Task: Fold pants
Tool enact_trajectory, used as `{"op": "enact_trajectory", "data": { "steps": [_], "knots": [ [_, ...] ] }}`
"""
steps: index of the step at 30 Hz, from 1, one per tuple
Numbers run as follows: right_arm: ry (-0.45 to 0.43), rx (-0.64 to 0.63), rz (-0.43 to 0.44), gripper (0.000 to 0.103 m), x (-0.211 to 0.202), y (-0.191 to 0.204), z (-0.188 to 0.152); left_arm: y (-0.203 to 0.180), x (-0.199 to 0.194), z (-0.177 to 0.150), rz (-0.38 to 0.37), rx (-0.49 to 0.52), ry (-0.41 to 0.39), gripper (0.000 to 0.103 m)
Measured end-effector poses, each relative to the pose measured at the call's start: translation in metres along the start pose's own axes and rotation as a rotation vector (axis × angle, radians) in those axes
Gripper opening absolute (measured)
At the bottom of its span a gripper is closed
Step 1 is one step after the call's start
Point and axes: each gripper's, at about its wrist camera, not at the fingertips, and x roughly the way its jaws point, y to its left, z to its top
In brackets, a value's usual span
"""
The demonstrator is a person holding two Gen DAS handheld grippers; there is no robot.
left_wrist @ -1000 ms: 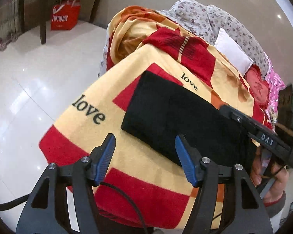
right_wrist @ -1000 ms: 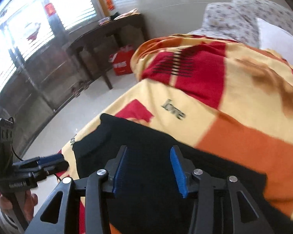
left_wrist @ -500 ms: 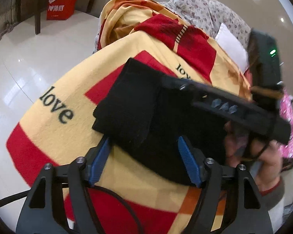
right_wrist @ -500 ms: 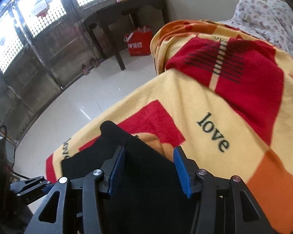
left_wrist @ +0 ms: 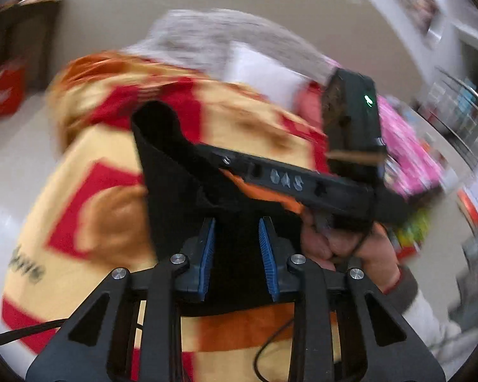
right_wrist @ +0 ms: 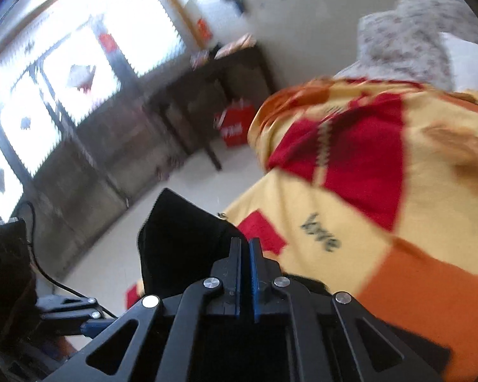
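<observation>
The black pants [left_wrist: 175,175] lie on a yellow, red and orange blanket [left_wrist: 111,222], with one end lifted off it. My left gripper [left_wrist: 237,251] is at the near edge; its jaws are closing and black cloth fills the narrow gap between the blue pads. In the left wrist view the right gripper [left_wrist: 213,156], held by a hand [left_wrist: 344,245], reaches across from the right into the raised cloth. In the right wrist view my right gripper [right_wrist: 245,267] is shut, and a fold of the pants [right_wrist: 181,242] stands up just left of its tips. Both views are blurred.
The blanket [right_wrist: 382,222] drapes over the bed edge to a pale tiled floor [right_wrist: 188,184]. A dark table [right_wrist: 207,76] and a red bag [right_wrist: 235,124] stand by the window wall. Floral bedding [left_wrist: 200,41], a white pillow [left_wrist: 261,73] and pink items [left_wrist: 408,152] lie further back.
Both grippers went from open over the flat pants to closed on the cloth. The pants' end has risen off the blanket, and both views have swung upward.
</observation>
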Motion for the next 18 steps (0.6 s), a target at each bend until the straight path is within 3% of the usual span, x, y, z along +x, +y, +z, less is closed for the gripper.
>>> {"op": "enact_trajectory", "data": {
  "steps": [2, 5, 8, 9, 12, 13, 15, 17, 18],
  "knots": [
    [-0.061, 0.071, -0.002, 0.001, -0.04, -0.017, -0.006, -0.019, 0.021, -0.004, -0.063, 0.046, 0.053, 0.027],
    [-0.097, 0.154, -0.083, 0.001, -0.083, -0.042, -0.026, -0.018, 0.062, -0.015, -0.028, 0.018, 0.138, 0.026],
    [-0.089, 0.168, -0.131, 0.004, -0.097, -0.046, -0.041, -0.007, 0.075, -0.025, -0.018, -0.025, 0.17, 0.026],
    [-0.082, 0.173, -0.129, 0.011, -0.095, -0.046, -0.043, -0.004, 0.073, -0.027, 0.004, -0.028, 0.165, 0.026],
    [-0.046, 0.19, -0.092, 0.048, -0.075, -0.038, -0.039, 0.005, 0.048, -0.032, 0.03, -0.05, 0.146, 0.027],
    [-0.032, 0.188, -0.069, 0.05, -0.067, -0.035, -0.038, 0.011, 0.035, -0.033, 0.057, -0.068, 0.127, 0.029],
    [0.004, 0.163, -0.04, 0.051, -0.047, -0.028, -0.033, 0.028, 0.013, -0.038, 0.116, -0.116, 0.084, 0.041],
    [0.047, 0.105, -0.055, 0.052, -0.026, -0.015, -0.029, 0.048, -0.007, -0.042, 0.167, -0.217, 0.027, 0.069],
    [0.072, 0.067, -0.069, 0.053, -0.011, -0.009, -0.024, 0.06, -0.016, -0.046, 0.176, -0.28, 0.005, 0.072]
  ]
}}
